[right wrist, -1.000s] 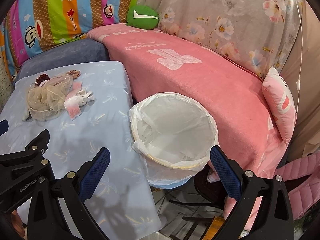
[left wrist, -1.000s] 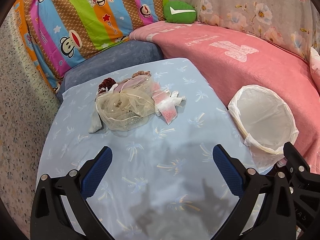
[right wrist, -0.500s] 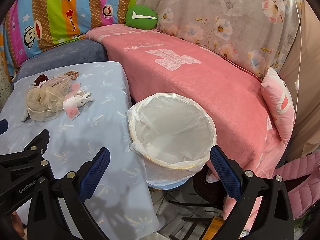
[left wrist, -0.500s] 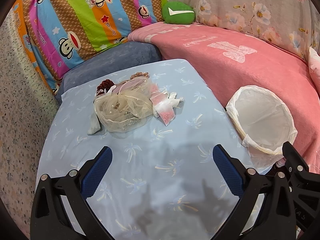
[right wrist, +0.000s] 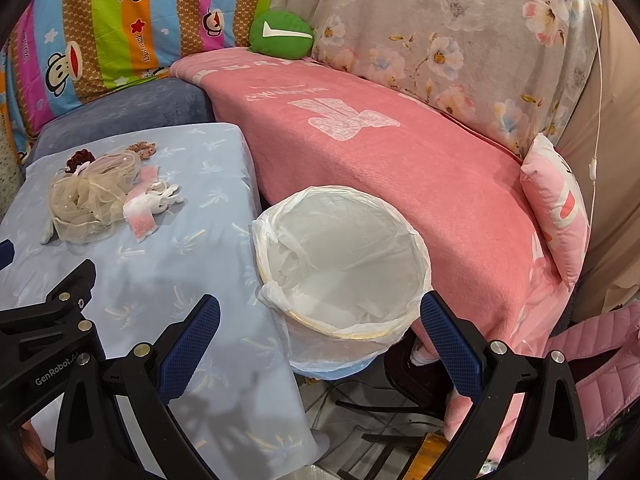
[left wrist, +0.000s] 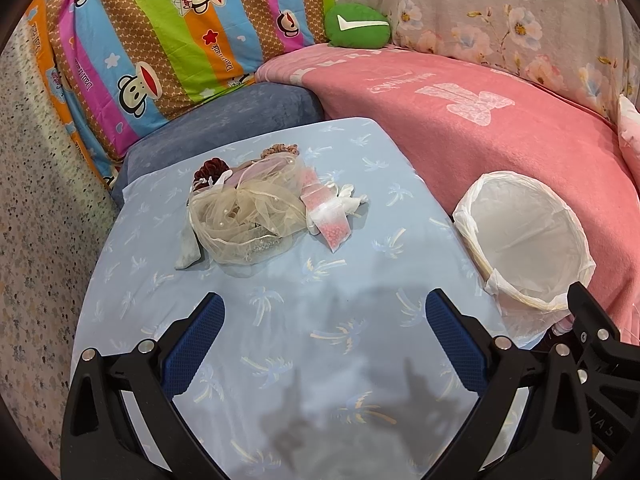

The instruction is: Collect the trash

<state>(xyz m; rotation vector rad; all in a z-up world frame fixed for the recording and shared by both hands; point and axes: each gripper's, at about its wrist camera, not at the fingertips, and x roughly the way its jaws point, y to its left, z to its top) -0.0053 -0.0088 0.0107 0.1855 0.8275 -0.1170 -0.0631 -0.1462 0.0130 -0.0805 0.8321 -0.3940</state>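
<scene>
A pile of trash lies on the far part of the blue-clothed table [left wrist: 320, 360]: a beige mesh bundle [left wrist: 244, 220], a clear bag of pink beads [left wrist: 332, 224], crumpled white paper [left wrist: 352, 198], a dark red scrunchie [left wrist: 210, 170] and a grey wrapper [left wrist: 188, 250]. The pile also shows in the right wrist view [right wrist: 92, 196]. A white-lined bin [right wrist: 344, 260] stands right of the table, also in the left wrist view [left wrist: 520, 240]. My left gripper [left wrist: 324, 328] is open and empty, short of the pile. My right gripper [right wrist: 320, 332] is open and empty, over the bin's near rim.
A pink-blanketed sofa [right wrist: 400, 152] runs behind the bin. A grey-blue cushion [left wrist: 224, 124] sits behind the table. A green cushion [right wrist: 280, 36] lies at the back and a pink pillow [right wrist: 556, 204] on the right. Chair legs [right wrist: 380, 428] and a pink jacket [right wrist: 600, 360] lie below.
Both grippers have drawn back and up slightly, so pile and bin look a little farther. Both stay open and empty.
</scene>
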